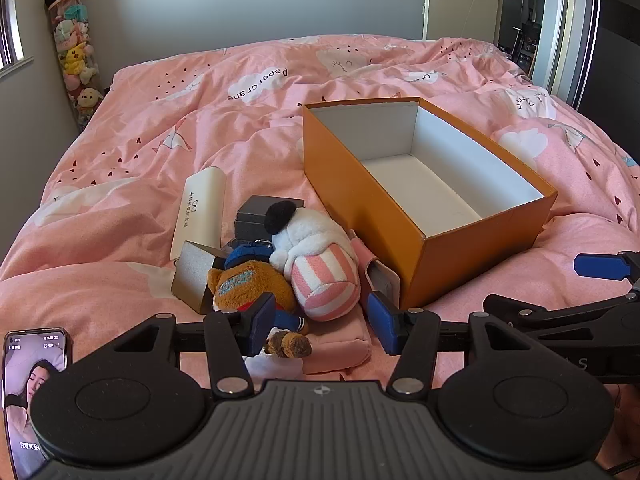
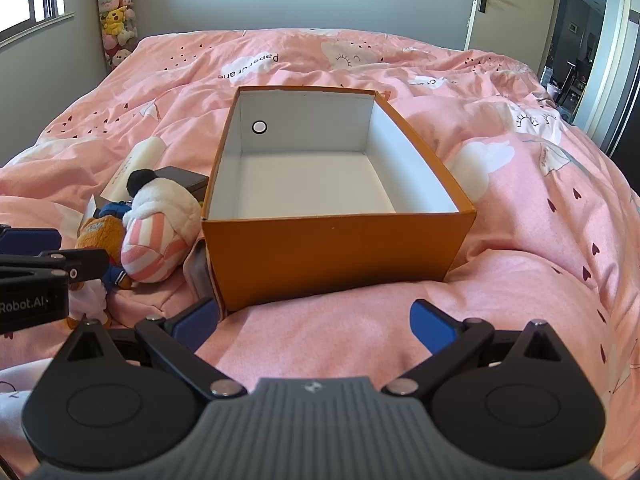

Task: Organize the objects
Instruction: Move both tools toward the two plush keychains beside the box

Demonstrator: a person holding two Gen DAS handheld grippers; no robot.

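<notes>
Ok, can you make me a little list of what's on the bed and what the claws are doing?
surface: pink duvet
box: orange cardboard box, open, nothing inside
pile beside box: brown teddy bear, pink striped slipper, white glasses case, dark grey boxes
left claw: open, over the teddy bear
right claw: open, nothing between the fingers

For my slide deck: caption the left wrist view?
Open left hand-held gripper over brown plush bear beside empty orange box.

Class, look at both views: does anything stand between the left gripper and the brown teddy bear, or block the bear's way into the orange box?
Nothing visible blocks the left gripper; the brown teddy bear lies right ahead. Toward the empty orange box, the striped slipper lies between.
</notes>
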